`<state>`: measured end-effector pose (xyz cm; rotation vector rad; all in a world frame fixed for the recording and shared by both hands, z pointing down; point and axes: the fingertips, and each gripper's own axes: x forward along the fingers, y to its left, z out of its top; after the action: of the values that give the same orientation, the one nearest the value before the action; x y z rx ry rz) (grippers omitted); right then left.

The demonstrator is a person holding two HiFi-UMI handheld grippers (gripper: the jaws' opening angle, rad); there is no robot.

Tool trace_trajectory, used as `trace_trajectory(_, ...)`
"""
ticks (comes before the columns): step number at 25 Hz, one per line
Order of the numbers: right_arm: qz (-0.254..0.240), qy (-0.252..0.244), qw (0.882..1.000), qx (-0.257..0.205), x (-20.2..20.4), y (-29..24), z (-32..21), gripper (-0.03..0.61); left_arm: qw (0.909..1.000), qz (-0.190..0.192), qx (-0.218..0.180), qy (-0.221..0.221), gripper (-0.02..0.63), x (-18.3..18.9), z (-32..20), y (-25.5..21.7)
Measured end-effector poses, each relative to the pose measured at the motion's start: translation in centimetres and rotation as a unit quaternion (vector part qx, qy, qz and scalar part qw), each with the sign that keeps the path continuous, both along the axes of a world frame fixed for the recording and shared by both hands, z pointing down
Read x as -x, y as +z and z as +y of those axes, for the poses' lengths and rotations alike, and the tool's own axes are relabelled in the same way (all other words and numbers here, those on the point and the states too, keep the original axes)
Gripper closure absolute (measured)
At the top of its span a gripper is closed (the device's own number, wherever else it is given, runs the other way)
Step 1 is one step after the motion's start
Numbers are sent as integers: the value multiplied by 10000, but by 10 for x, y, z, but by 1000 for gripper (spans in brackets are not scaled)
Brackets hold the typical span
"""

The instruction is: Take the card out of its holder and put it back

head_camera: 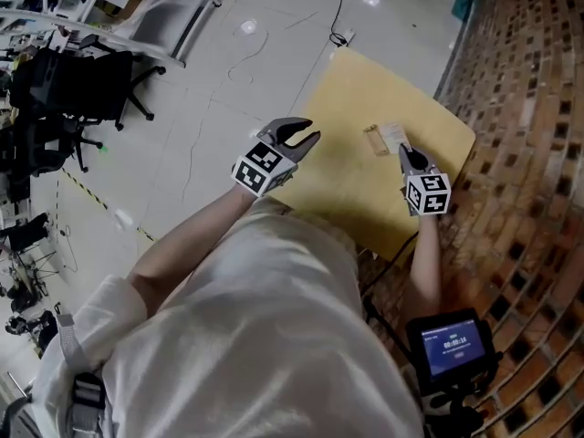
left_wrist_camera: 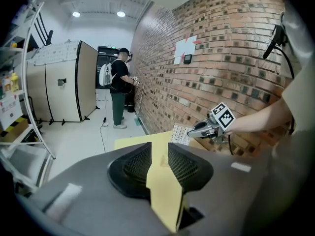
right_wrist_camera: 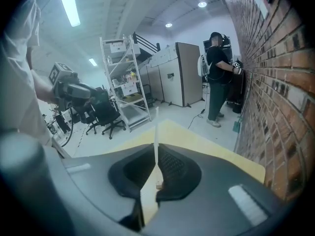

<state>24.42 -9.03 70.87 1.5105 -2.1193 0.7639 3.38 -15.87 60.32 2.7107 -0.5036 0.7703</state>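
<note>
The right gripper (head_camera: pixel 406 153), right of centre in the head view, was closed on the white card (head_camera: pixel 393 136). The left gripper (head_camera: pixel 301 138), at centre, stood open and empty. The holder (head_camera: pixel 375 140) lay just left of the card on the yellow table (head_camera: pixel 347 89). The card seemed already out of the holder. To return it, its edge must be lined up with the holder's slot.

Bright ceiling lights (left_wrist_camera: pixel 76 14); fisheye edges dark, warped.
</note>
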Motion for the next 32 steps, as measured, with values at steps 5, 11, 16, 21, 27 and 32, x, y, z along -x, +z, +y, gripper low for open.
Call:
trace_trajectory(5, 23, -153, 9998, 108, -1, 23, -6, 561, 9999, -67, -6, -92, 491, 3, 1, 8)
trace_trajectory(11, 29, -269, 9993, 248, 3, 41, -10, 561, 9997, -110, 21, -208, 491, 13, 0, 12)
trace_trajectory(16, 135, -377, 9986, 358, 11, 47, -12, 561, 9994, -121, 51, -313, 491, 24, -2, 10)
trace_trajectory(21, 192, -389, 9982, 411, 14, 52, -14, 561, 9992, -119, 74, -385, 491, 31, -3, 8)
trace_trajectory(27, 211, -382, 9981, 428, 15, 53, -15, 561, 9990, -122, 90, -427, 491, 36, -3, 6)
trace_trajectory(32, 174, -359, 9984, 409, 19, 55, -14, 561, 9989, -133, 98, -439, 491, 38, -2, 5)
